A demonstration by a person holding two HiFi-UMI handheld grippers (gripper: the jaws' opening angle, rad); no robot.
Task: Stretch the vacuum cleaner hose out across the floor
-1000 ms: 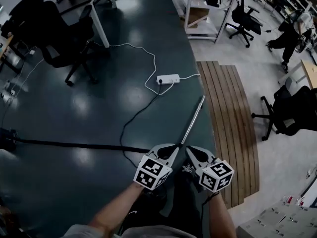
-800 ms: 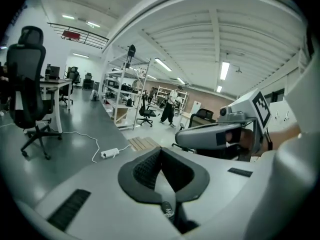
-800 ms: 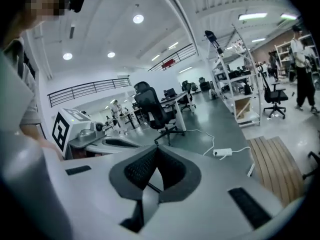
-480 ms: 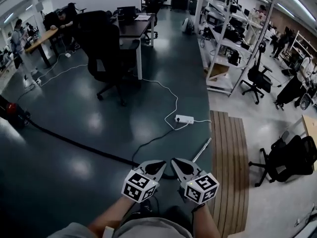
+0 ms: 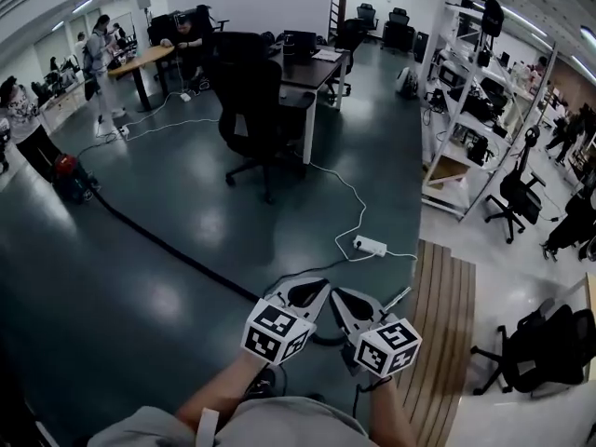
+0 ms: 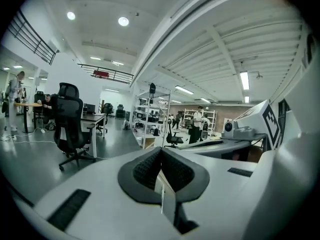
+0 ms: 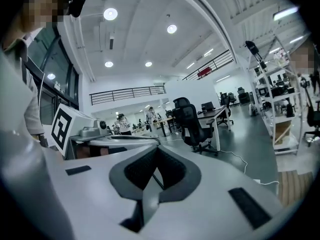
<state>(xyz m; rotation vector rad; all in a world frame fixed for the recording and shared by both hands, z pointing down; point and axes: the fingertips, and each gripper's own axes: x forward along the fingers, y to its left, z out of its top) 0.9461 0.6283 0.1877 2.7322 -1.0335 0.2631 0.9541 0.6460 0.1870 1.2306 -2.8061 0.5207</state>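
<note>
The vacuum cleaner hose (image 5: 177,254) lies on the dark floor (image 5: 140,324), a long black line. It runs up and to the left from the left hand-held gripper (image 5: 315,287), out to the red vacuum cleaner (image 5: 67,170) far off on that gripper's left. Its near end slips under the left hand-held gripper's marker cube and is lost there.

Both tools are held up off the floor, and neither touches the hose. The left hand-held gripper has its jaws pressed together with nothing in them. The right hand-held gripper (image 5: 339,292), just beside it, is the same: jaws together and empty.

Past the right hand-held gripper's tip a metal wand (image 5: 399,297) pokes out, only its far end showing. Whether it joins the hose is covered by the grippers.

Ahead of both tips sits a power strip (image 5: 370,245). Its white cable (image 5: 357,194) loops away toward a black office chair (image 5: 251,110) and a table (image 5: 312,63). To the right of the right hand-held gripper lie wooden slats (image 5: 447,343), cut off at the bottom edge. The vacuum cleaner itself is small and dim, its details hard to make out.
</note>
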